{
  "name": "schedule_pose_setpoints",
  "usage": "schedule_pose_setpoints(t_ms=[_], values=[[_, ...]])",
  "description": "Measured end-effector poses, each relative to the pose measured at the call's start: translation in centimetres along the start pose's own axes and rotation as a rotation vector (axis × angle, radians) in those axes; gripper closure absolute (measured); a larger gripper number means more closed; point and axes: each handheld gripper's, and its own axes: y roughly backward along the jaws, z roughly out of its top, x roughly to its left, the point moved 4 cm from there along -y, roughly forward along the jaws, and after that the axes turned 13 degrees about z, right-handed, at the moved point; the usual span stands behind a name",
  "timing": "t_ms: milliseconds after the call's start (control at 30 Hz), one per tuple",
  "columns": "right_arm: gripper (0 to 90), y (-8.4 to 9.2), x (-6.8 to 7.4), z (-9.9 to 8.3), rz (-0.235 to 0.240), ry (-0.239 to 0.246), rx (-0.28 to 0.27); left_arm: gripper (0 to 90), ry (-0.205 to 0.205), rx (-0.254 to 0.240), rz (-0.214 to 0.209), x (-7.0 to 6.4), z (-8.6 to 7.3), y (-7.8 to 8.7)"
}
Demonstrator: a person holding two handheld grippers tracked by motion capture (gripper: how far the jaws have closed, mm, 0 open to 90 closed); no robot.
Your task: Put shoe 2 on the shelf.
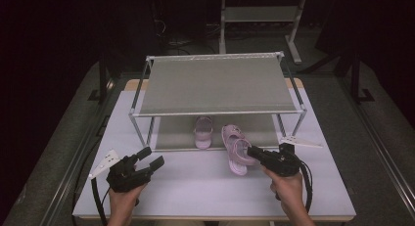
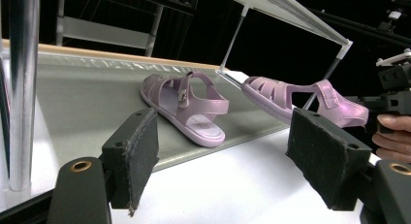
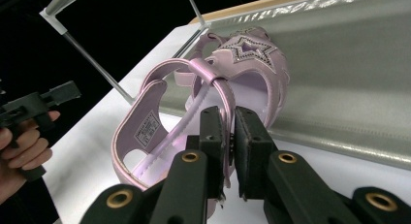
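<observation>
The near sandal (image 1: 236,155) is clamped by its heel strap in the right gripper (image 1: 253,151), tilted; the left gripper (image 1: 150,157) is held wide apart, empty, beside the rack (image 1: 215,84).

Your left gripper (image 1: 148,157) sits low at the near left, its 2 fingers (image 2: 133,156) spread wide with nothing between them; your right gripper (image 1: 252,151) points left, fingers (image 3: 213,132) clamped tight together; both forearms enter from below.
</observation>
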Motion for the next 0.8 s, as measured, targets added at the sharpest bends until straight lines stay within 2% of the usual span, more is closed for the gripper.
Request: schedule_pose_setpoints(t_ms=[167,567,800], values=[[82.3,-0.4,-0.1,0.2,0.001,-0.003,-0.014,26.7,0.006,0.007,-0.005,0.1,-0.2,0.0],[82.3,-1.6,-0.9,0.7,-0.031,0.002,-0.031,26.6,-0.003,0.010,-0.006,0.0,-0.1,-0.1],[82.3,-2.8,-1.3,1.1,-0.041,0.011,-0.025,26.6,-0.007,0.014,-0.006,0.0,-0.2,-0.2]])
